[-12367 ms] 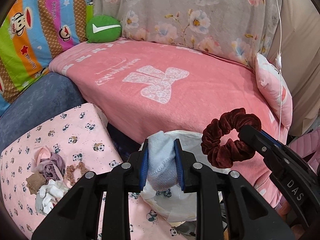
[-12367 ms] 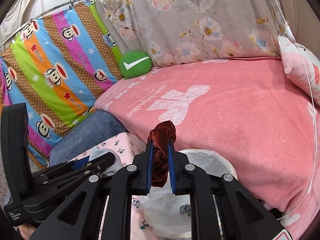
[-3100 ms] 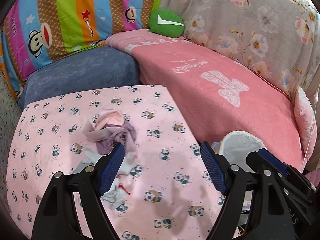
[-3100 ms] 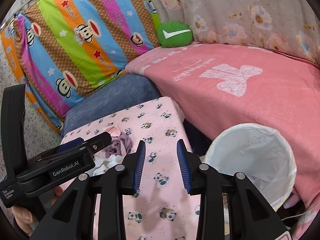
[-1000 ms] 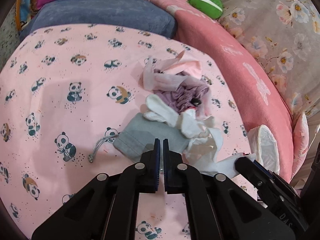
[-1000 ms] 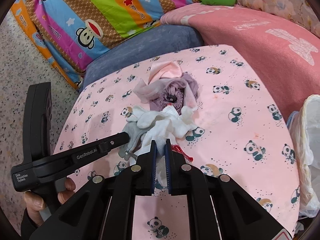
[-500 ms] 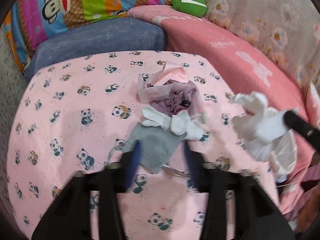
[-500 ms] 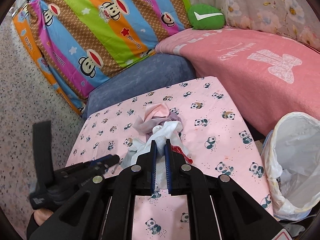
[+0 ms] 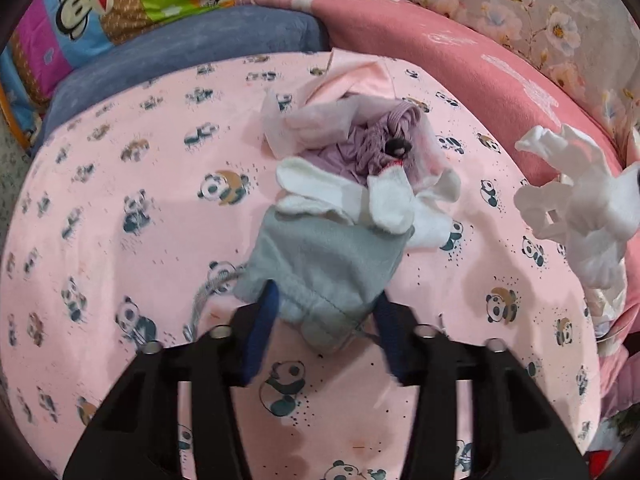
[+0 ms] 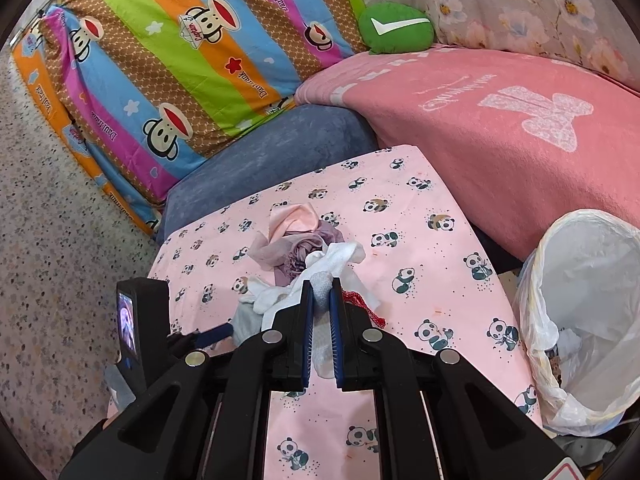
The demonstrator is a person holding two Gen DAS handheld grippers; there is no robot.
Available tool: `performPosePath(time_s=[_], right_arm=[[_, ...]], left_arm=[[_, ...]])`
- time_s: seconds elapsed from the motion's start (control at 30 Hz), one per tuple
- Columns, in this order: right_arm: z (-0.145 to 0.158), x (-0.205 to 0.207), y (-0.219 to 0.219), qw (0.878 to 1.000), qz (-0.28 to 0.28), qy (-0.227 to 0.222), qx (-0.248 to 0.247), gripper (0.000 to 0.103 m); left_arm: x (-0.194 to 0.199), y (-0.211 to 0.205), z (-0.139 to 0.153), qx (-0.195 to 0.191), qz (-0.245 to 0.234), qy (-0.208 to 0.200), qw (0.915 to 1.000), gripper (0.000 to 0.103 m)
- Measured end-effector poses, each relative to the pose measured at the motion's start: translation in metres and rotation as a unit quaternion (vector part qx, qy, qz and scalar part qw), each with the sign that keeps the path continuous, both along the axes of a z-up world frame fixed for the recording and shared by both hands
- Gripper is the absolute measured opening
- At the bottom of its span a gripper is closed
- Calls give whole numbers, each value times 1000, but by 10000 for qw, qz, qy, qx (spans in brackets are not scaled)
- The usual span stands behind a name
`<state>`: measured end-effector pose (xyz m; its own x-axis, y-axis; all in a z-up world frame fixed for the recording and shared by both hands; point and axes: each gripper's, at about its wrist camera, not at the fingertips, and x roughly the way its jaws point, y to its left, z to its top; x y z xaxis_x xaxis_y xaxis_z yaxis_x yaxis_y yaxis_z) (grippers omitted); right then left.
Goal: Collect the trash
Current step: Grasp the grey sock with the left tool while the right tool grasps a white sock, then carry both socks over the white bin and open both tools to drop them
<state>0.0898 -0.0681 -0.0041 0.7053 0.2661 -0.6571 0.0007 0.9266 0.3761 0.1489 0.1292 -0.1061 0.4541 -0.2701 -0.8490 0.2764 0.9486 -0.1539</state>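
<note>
While its jaws stand apart around the near end of a grey pouch [image 9: 324, 268] on the panda-print table [image 9: 120, 208], the left tool [image 9: 326, 320] grips nothing. The right tool [image 10: 321, 312], clenched on a white glove [image 10: 324, 280], is raised above the table beside a white-lined bin [image 10: 588, 320] holding scraps.

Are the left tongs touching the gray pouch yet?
Cannot tell. In the left wrist view the open left tongs straddle the gray pouch, but motion blur hides whether either blue pad meets the fabric.
</note>
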Motion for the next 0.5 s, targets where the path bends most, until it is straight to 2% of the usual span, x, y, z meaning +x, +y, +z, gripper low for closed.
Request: performPosePath(time_s=[0.07,0.13,0.33,0.5], right_arm=[[-2,1,1,10000,-11,22,2,9],[-2,1,0,10000,-12,20,2,10],[5,0,0,9999,-8,-117,12,10],[21,-4,-6,9994,-44,-335,7,10]], left_arm=[[-2,5,1,-135,36,29,9999,22],[-4,8,5,-261,76,70,9996,13],[-13,14,32,-502,233,-93,9984,9],[-21,-1,71,-620,132,-446,9970,9]])
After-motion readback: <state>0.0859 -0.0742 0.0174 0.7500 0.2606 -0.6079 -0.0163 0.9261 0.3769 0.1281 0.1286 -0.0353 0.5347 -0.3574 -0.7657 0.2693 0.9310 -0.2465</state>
